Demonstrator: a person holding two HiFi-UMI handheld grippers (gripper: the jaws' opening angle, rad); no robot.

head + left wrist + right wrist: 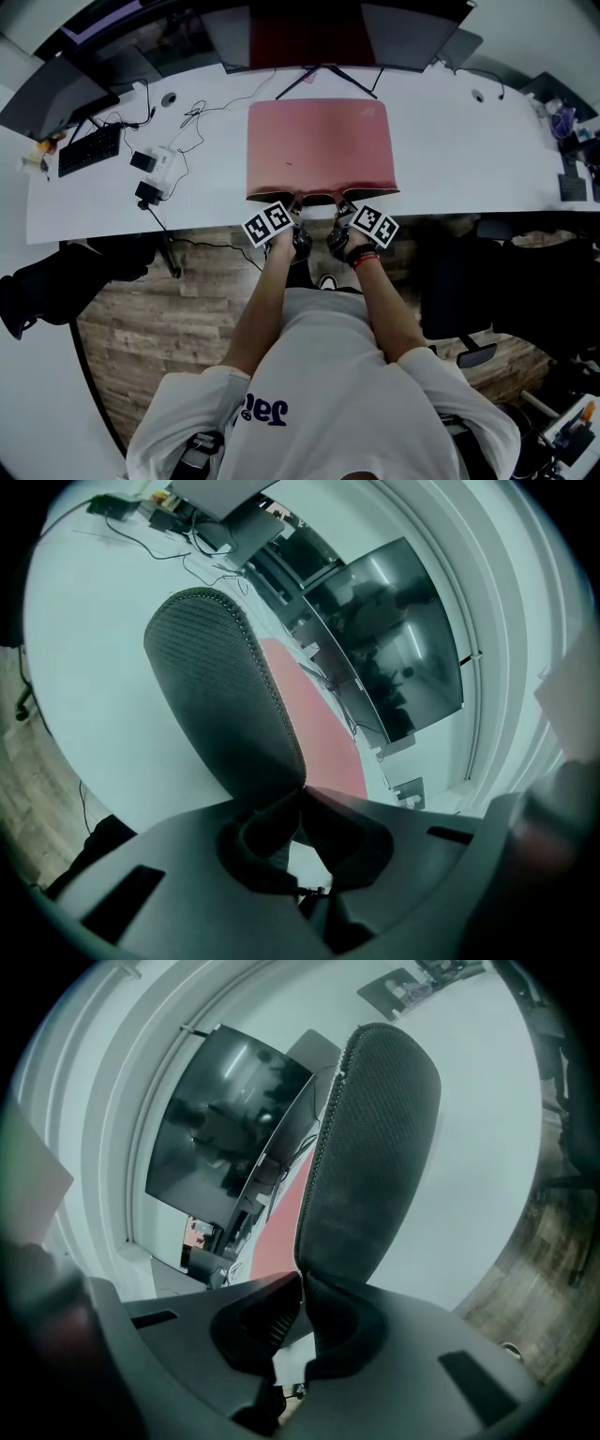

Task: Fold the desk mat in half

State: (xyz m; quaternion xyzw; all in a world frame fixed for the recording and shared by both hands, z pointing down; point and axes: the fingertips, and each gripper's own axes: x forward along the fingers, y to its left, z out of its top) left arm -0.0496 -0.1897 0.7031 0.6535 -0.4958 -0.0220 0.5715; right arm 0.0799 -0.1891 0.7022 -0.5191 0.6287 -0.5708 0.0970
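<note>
Head view: pink desk mat lies on the white desk, near edge raised. Left gripper and right gripper each clamped on that edge, dark underside curling up from the jaws

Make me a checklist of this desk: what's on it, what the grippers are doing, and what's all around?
Surface: long white desk.
Job's things: pink desk mat, near edge lifted, not yet folded.
Clutter: keyboard and adapter at the left.
Grippers: left gripper and right gripper both shut on the mat's near edge.
Cables: loose cable left of the mat.
Surroundings: monitors behind, wooden floor, black chair.
</note>
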